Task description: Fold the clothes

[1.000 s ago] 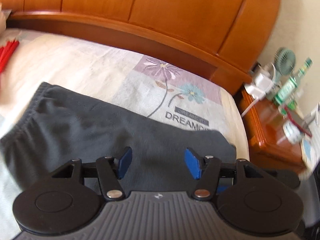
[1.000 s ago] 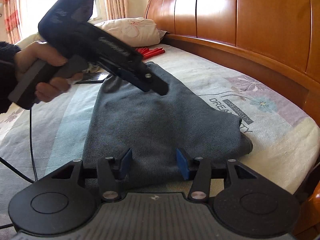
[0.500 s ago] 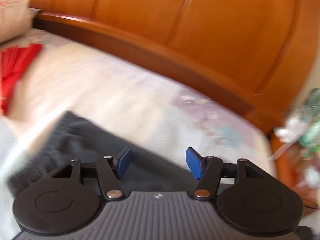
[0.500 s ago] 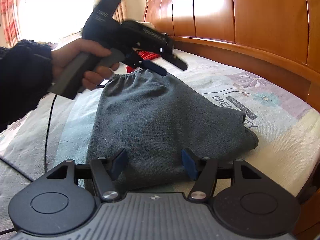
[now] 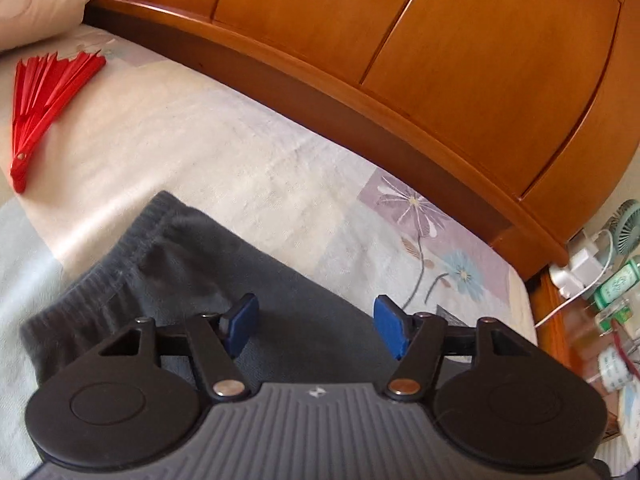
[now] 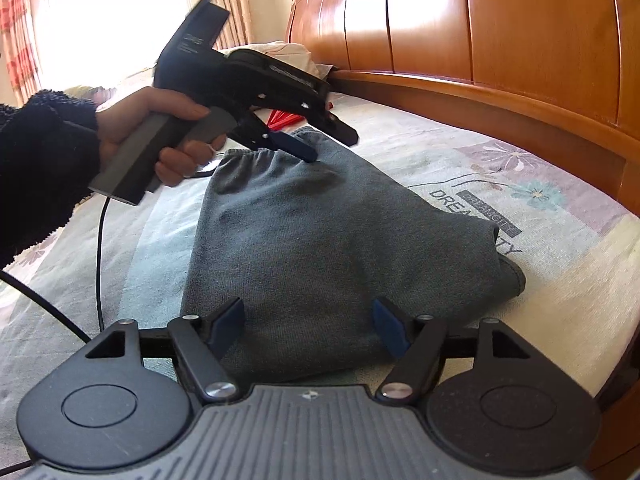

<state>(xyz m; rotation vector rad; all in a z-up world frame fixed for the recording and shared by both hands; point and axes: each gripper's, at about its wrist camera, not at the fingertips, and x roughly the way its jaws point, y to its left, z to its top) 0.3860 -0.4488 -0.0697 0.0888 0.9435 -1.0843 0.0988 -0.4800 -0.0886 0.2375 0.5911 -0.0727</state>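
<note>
Two grippers wait with nothing in them: your left gripper (image 5: 316, 326) hangs wide apart over the waistband end of the gray pants (image 6: 320, 248), your right gripper (image 6: 308, 330) gapes at the near edge. The pants lie flat on the bed (image 5: 224, 160), so each end is easy to pinch for folding.

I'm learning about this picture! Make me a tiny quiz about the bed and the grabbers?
1. True or false: the right gripper has its jaws shut on the grey garment.
2. What red thing lies near the pillow?
3. The left gripper hovers over which end of the garment: A) the elastic waistband, B) the folded end?

Key: 1 false, jaws open. 2 a folding fan. 3 A.
</note>
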